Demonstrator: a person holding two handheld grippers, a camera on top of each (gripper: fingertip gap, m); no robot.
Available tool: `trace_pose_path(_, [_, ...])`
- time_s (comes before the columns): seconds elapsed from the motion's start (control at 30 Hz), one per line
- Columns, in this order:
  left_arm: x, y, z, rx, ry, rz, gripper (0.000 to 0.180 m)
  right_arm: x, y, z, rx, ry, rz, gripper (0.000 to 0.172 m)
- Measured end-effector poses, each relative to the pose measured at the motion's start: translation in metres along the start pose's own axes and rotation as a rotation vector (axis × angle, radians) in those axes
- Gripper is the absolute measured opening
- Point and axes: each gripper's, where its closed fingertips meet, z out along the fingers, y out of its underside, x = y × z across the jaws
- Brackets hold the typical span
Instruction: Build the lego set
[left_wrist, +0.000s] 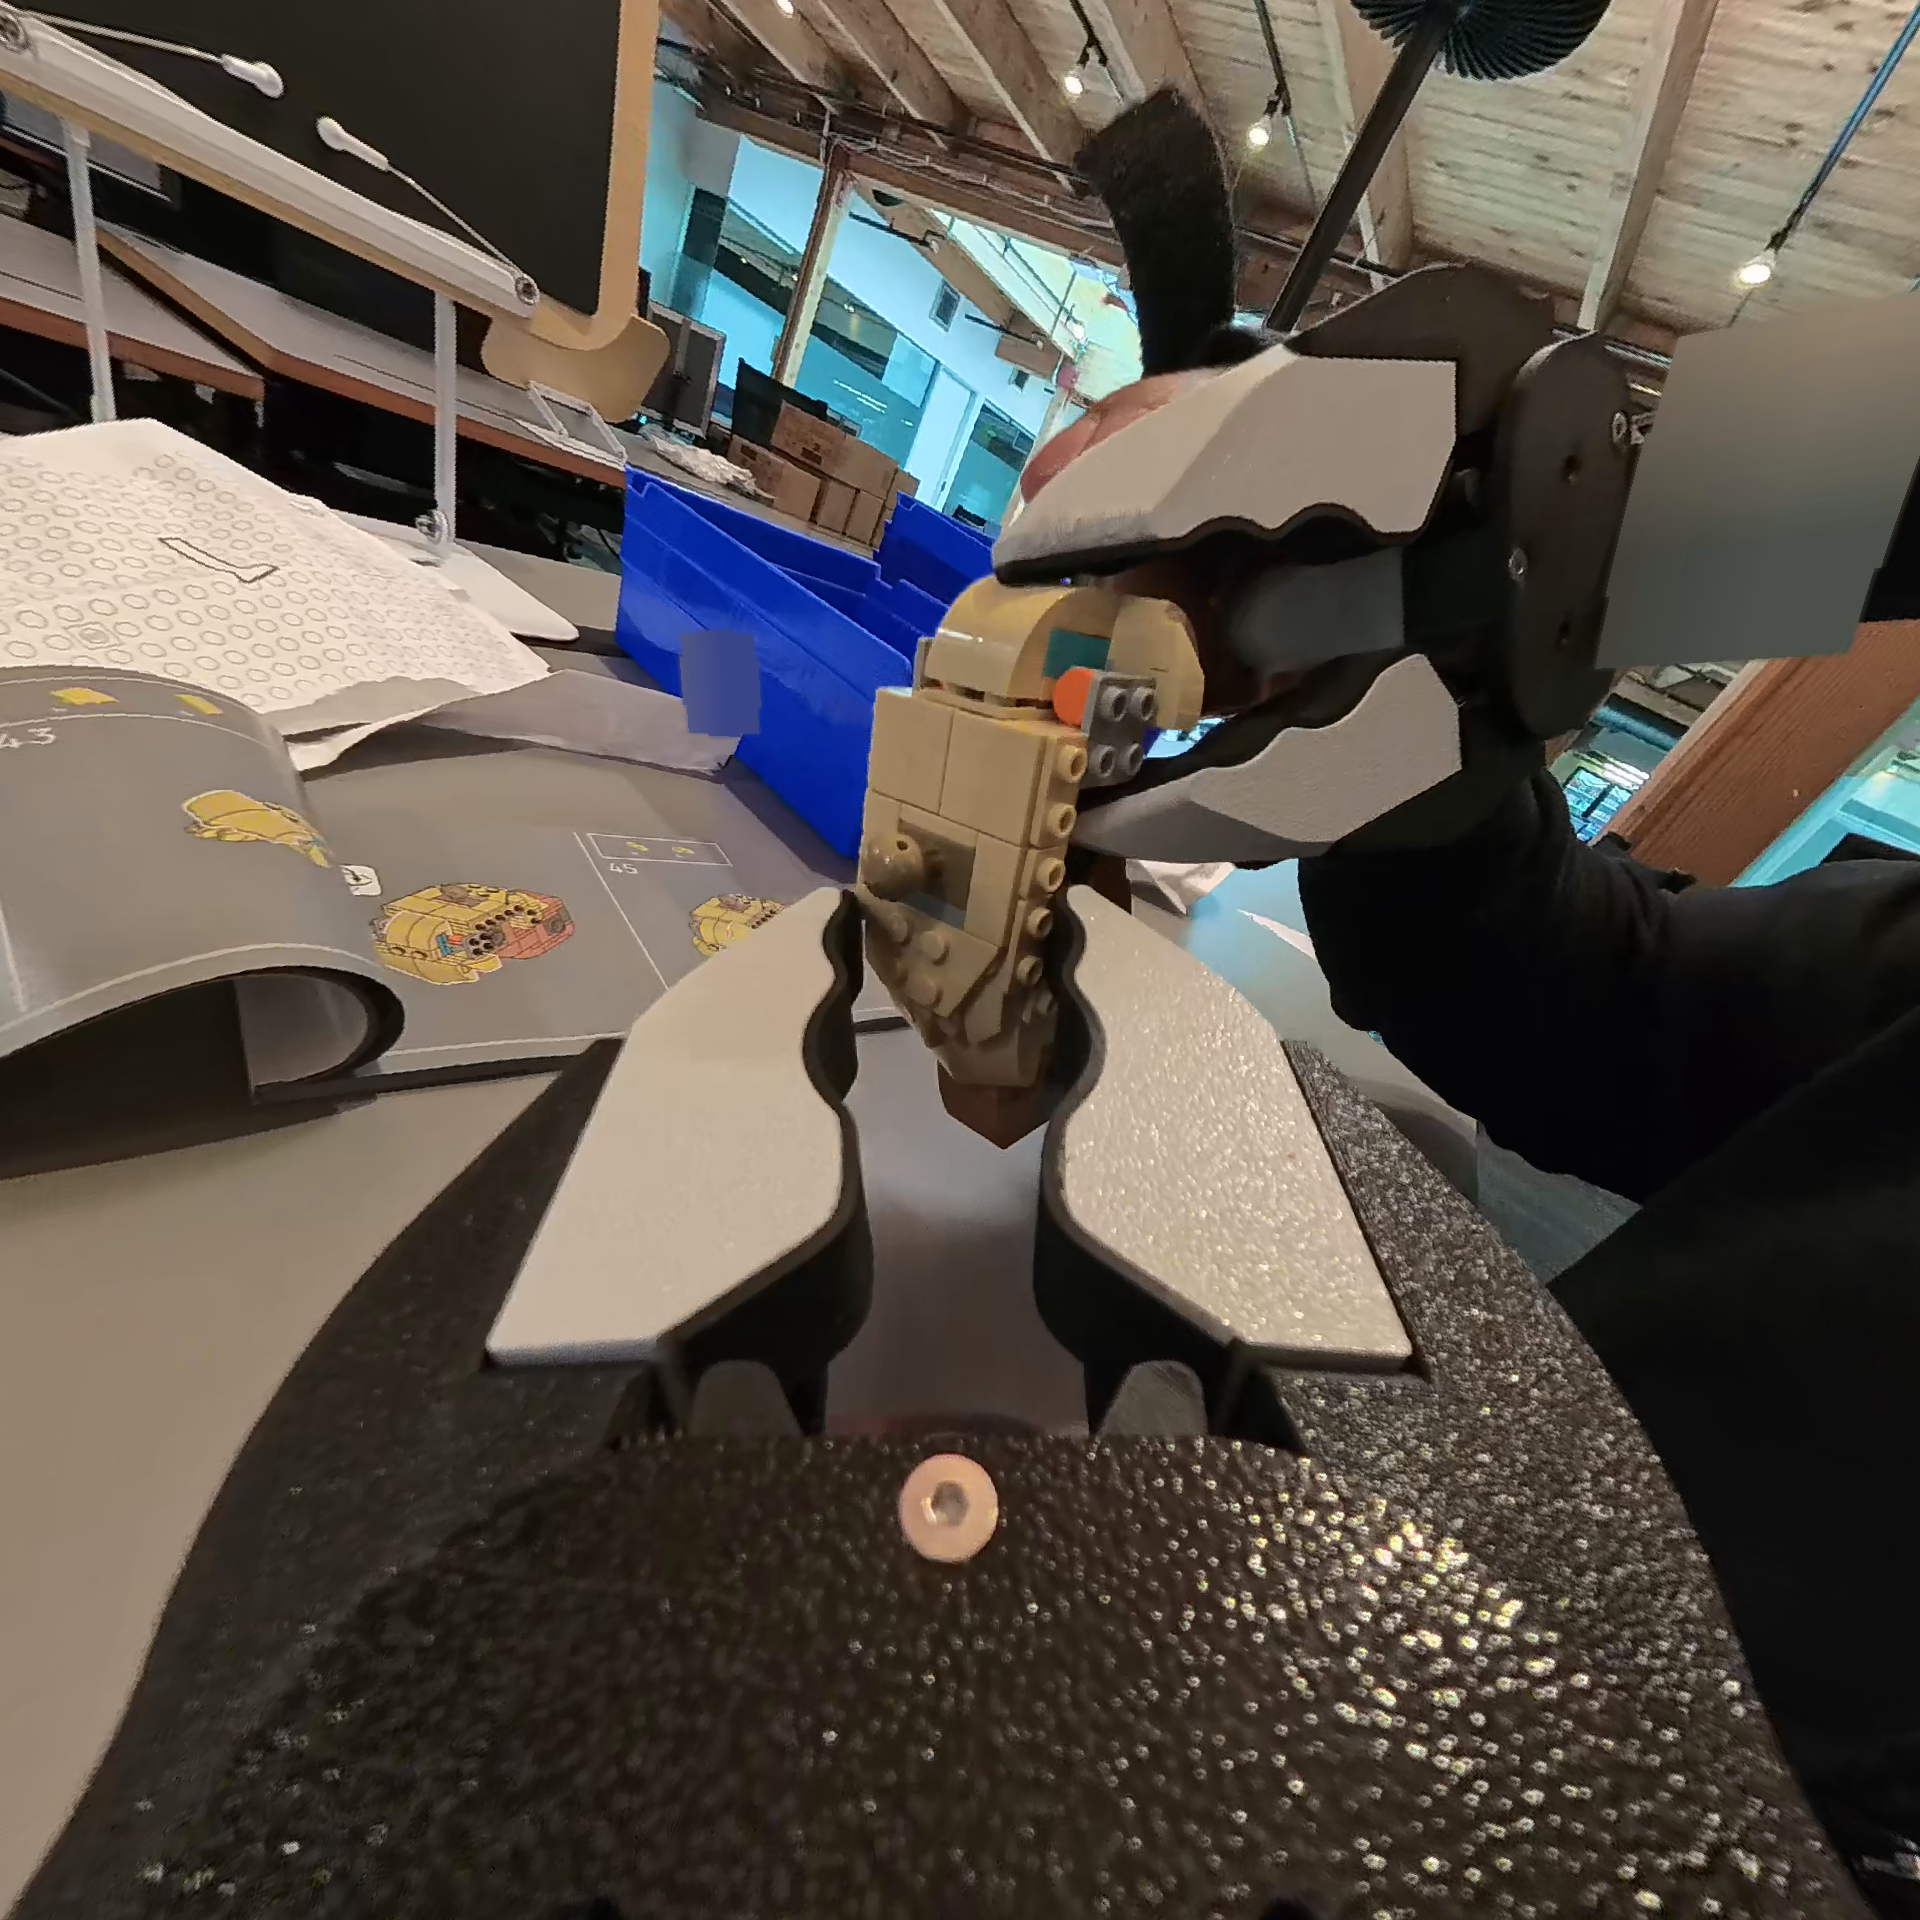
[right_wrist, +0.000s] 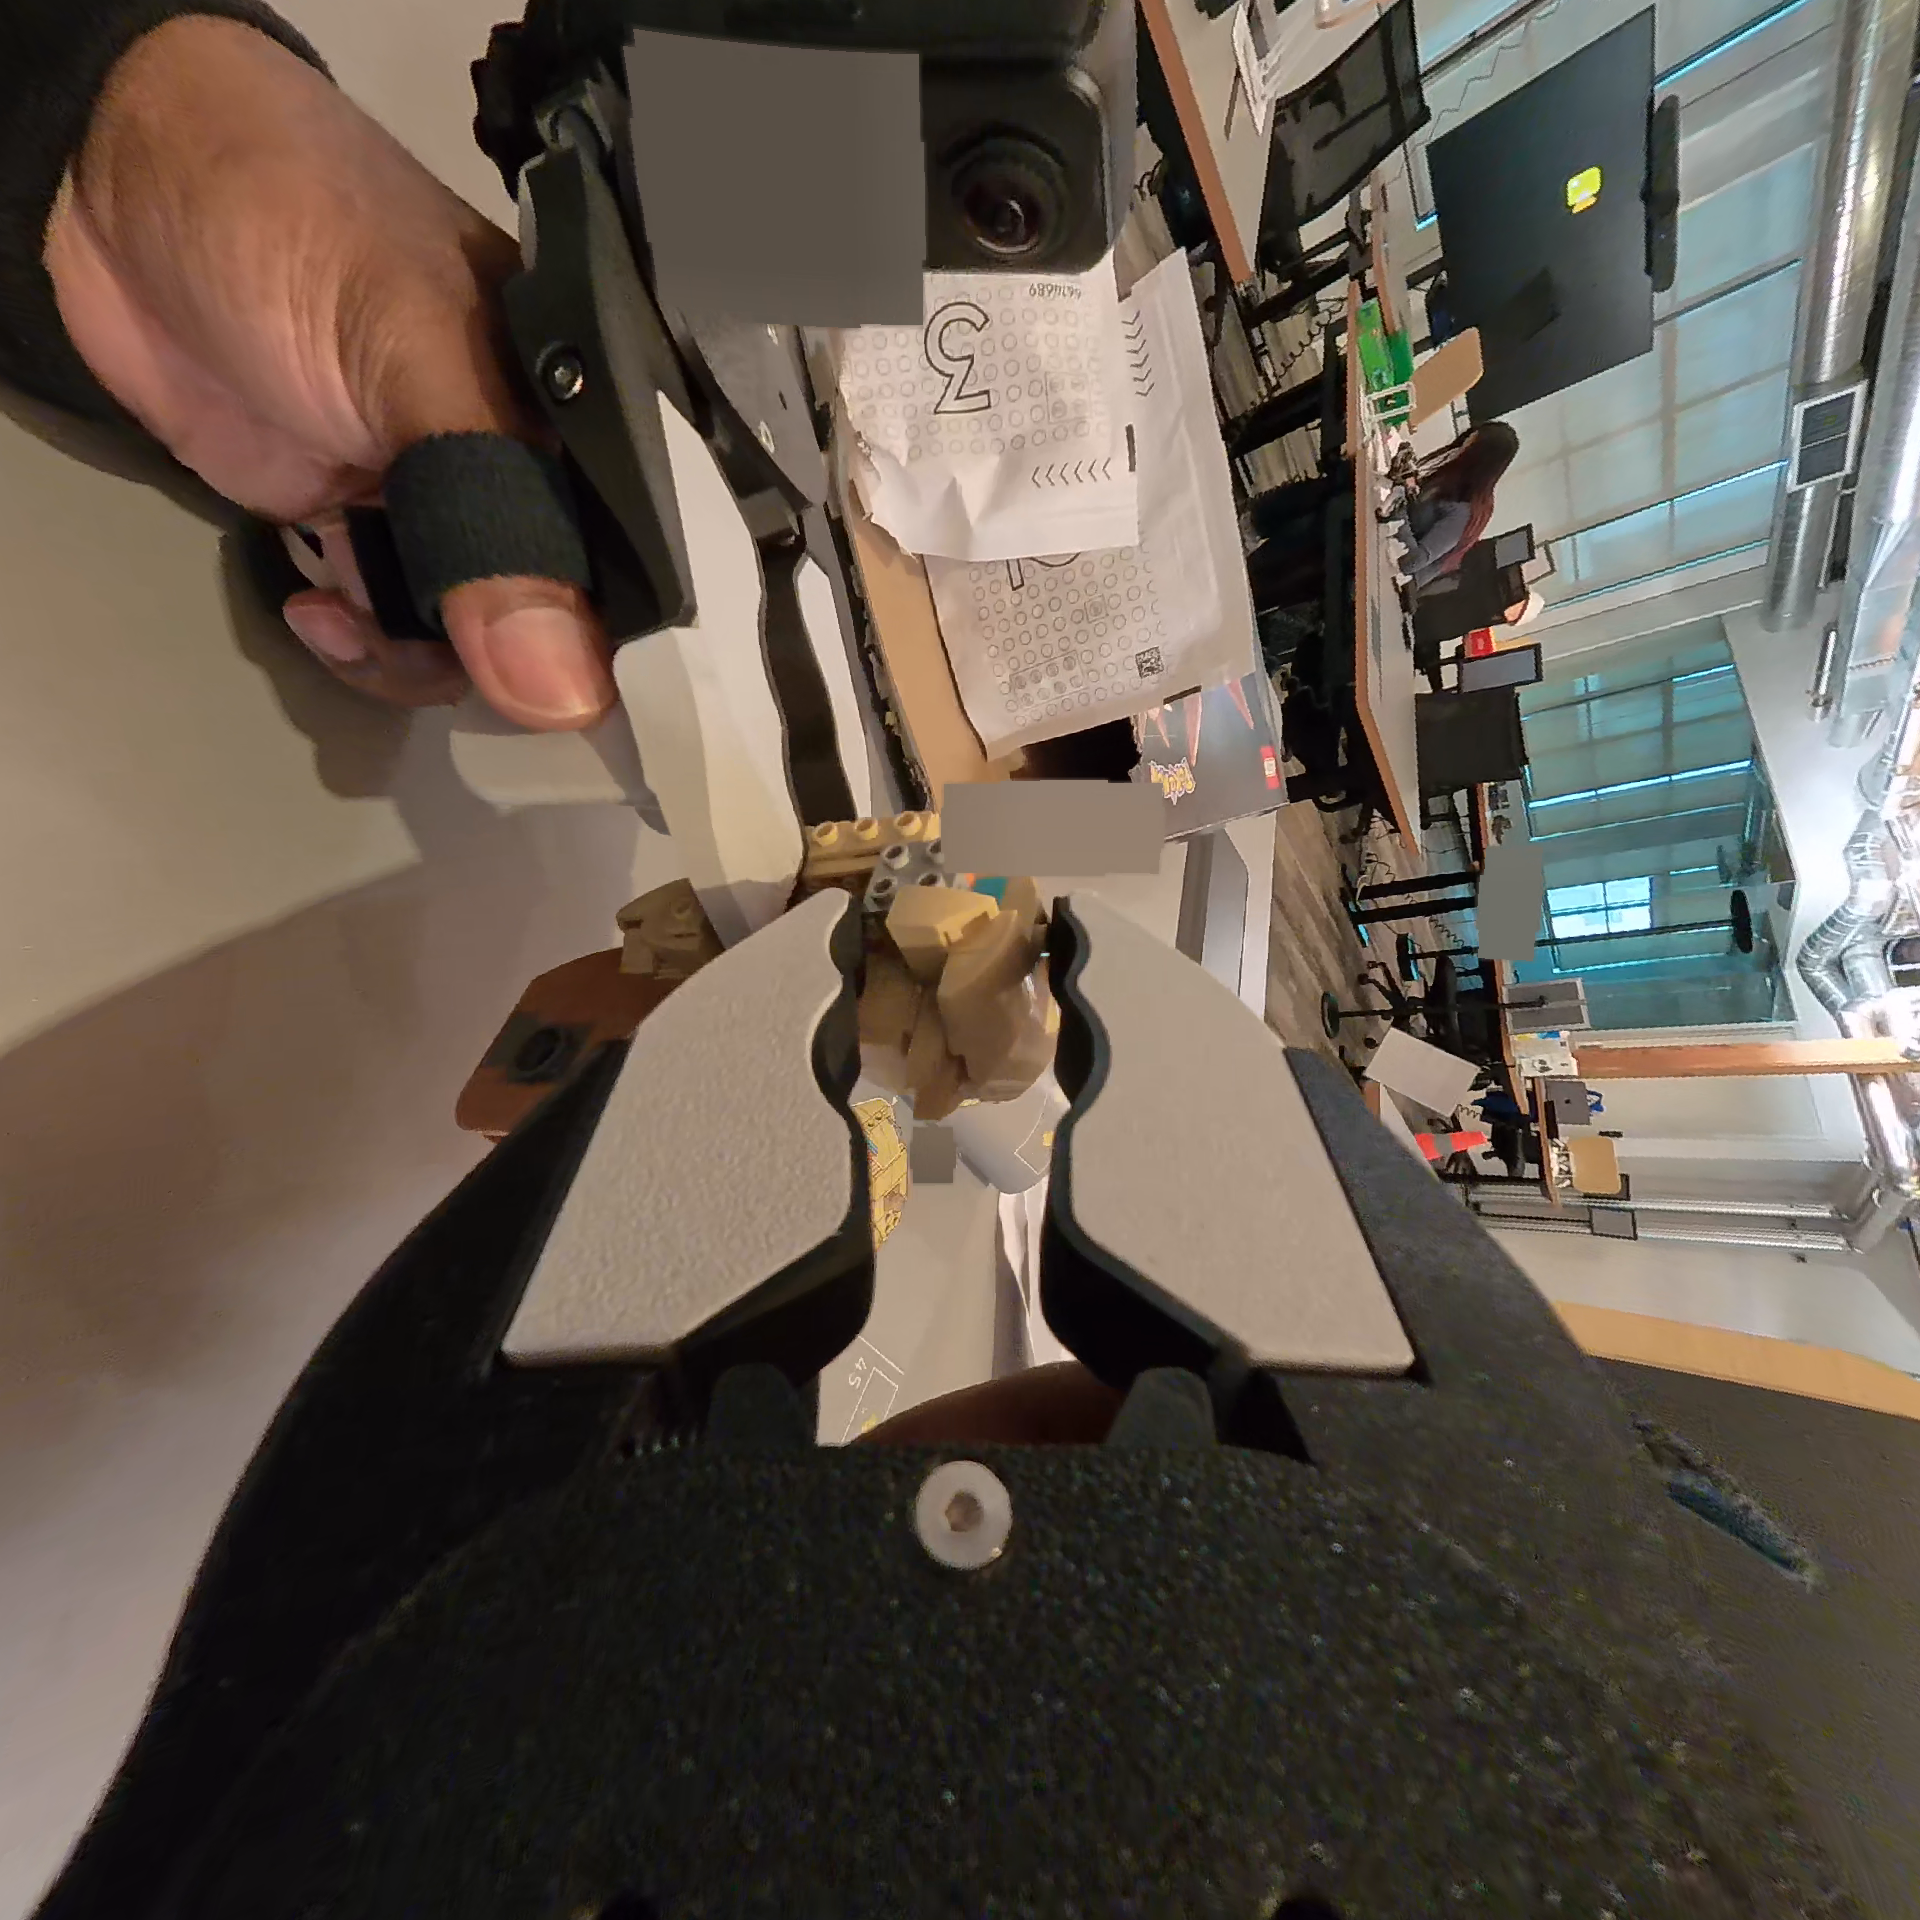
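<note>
Both tongs (left_wrist: 961, 925) (right_wrist: 951, 925) have pale grey wavy-edged fingers on speckled black bodies with one silver screw; black sleeves.

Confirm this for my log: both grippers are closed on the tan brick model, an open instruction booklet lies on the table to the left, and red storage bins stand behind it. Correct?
Not quite: the storage bins are blue, not red, as the left wrist view shows. The rest stands: the left gripper and right gripper both grip the tan brick model, with the instruction booklet open on the table.
</note>
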Motion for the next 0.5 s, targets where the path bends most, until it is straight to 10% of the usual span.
trace_pose_path(0.5, [0.0015,0.0032,0.0021,-0.024,-0.026,0.043,0.032,-0.0056,0.0029,-0.0008,-0.021,-0.039,-0.001,0.033])
